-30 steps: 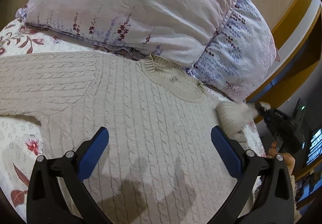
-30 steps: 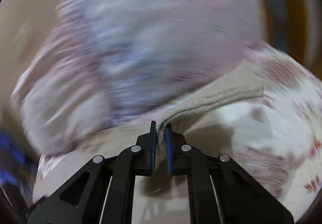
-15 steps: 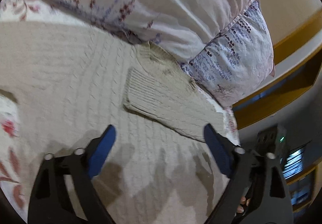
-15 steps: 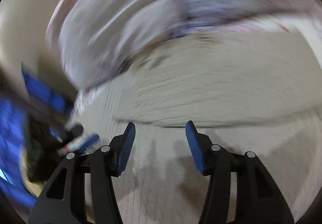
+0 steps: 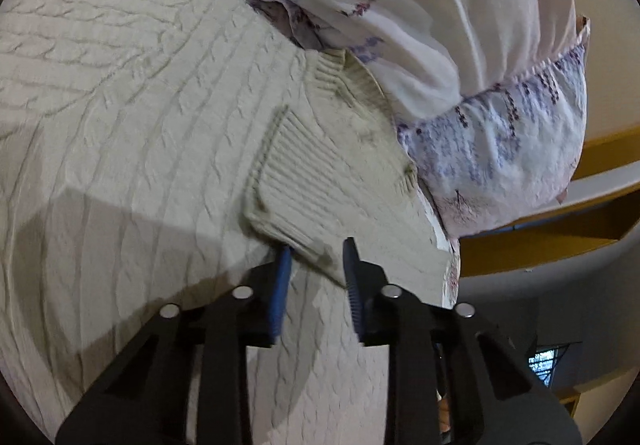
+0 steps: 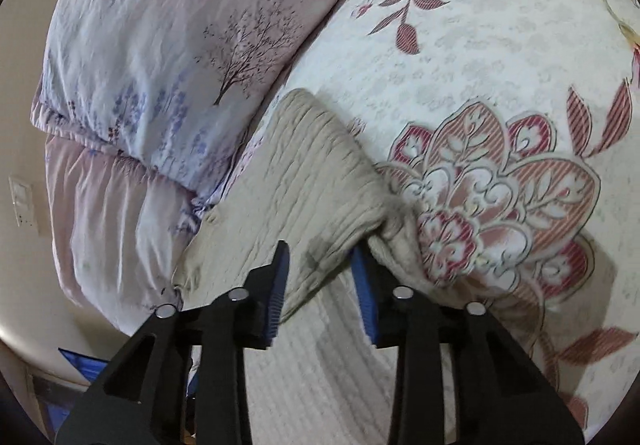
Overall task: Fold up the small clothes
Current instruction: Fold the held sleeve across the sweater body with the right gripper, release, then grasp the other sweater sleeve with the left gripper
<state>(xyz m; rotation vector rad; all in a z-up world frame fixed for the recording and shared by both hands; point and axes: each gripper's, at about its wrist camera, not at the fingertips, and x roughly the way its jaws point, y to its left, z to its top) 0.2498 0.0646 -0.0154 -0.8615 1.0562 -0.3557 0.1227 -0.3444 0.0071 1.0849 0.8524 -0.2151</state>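
Floral bedspread (image 6: 500, 57) carries a cream sweater (image 5: 132, 117) beside pillows (image 6: 168, 29)

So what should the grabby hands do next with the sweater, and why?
Probably close the left gripper on the ribbed cuff. That sleeve already lies folded across the sweater, and its cuff edge sits between the partly open jaws, so a pinch could straighten it. The right gripper is also partly open around a sweater fold near the pillow.

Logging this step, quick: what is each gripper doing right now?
Left gripper: partly open, fingers on either side of the folded sleeve, not clamped.
Right gripper: partly open around a sweater fold, not clamped.
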